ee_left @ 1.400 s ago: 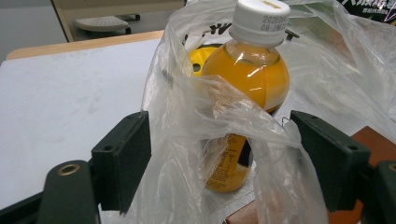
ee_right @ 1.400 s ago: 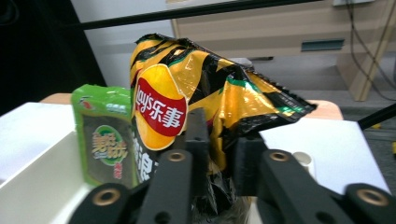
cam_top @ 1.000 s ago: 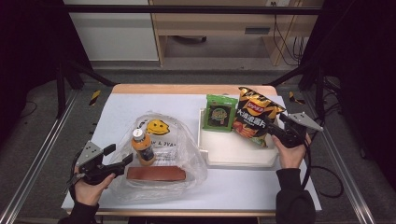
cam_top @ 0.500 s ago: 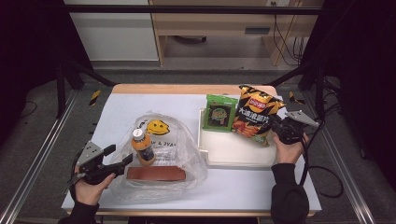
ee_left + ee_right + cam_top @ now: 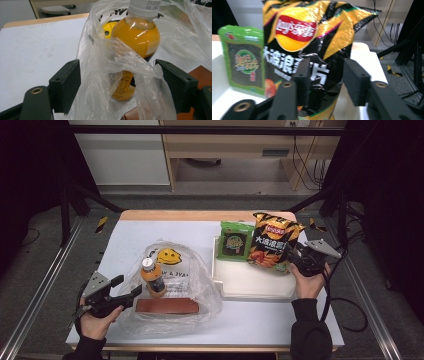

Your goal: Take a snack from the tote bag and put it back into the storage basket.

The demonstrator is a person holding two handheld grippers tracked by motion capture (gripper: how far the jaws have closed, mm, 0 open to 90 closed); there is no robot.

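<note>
A black and orange chip bag (image 5: 272, 240) (image 5: 307, 37) stands upright at the back of a white tray (image 5: 255, 282), next to a green seaweed packet (image 5: 234, 242) (image 5: 243, 60). My right gripper (image 5: 294, 257) (image 5: 327, 75) is at the chip bag's lower right edge. Its jaws have just been opening and stand open with the bag's edge between them. A clear plastic bag (image 5: 175, 270) (image 5: 100, 57) with a smiley print holds an orange juice bottle (image 5: 152, 277) (image 5: 136, 37) and a brown box (image 5: 167, 306) (image 5: 202, 72). My left gripper (image 5: 129, 286) (image 5: 117, 75) is open, with the bag's loose film between its jaws.
The white table top (image 5: 130, 240) has free room at the back left. Its front edge runs just below both hands. Metal rails (image 5: 40, 290) flank the table, and a wooden shelf unit (image 5: 225, 145) stands beyond the far edge.
The right gripper has shifted slightly left, onto the chip bag's edge. The left gripper and the plastic bag have stayed put.
</note>
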